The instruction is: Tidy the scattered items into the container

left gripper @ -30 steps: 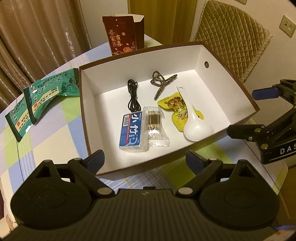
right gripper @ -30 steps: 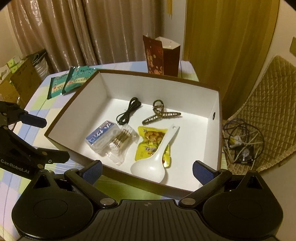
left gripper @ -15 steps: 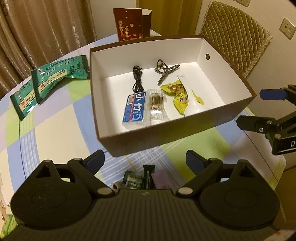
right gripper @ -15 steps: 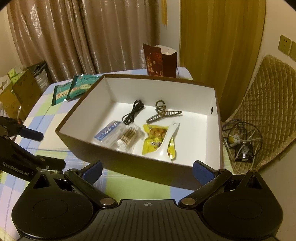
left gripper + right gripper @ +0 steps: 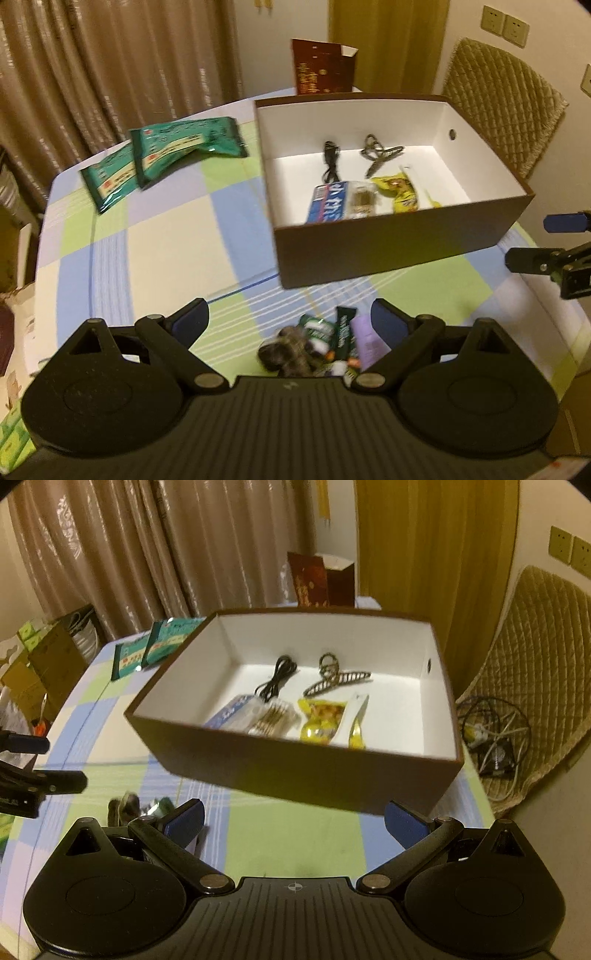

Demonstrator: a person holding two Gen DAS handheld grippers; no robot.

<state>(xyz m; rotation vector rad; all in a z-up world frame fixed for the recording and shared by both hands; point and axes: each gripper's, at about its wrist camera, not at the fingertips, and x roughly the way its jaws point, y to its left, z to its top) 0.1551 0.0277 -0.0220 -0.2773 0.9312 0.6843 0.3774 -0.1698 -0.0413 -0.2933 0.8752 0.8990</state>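
Your left gripper: jaws wide, nothing held. Small heap of loose items on table between its fingers, count unclear. Your right gripper: wide too, empty. Box ahead of both holds six items. Two green packets left of box.

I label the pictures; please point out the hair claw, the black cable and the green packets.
hair claw (image 5: 334, 679), right wrist view, its middle
black cable (image 5: 277, 679), right wrist view, coiled middle
green packets (image 5: 184, 146), left wrist view, front packet's face
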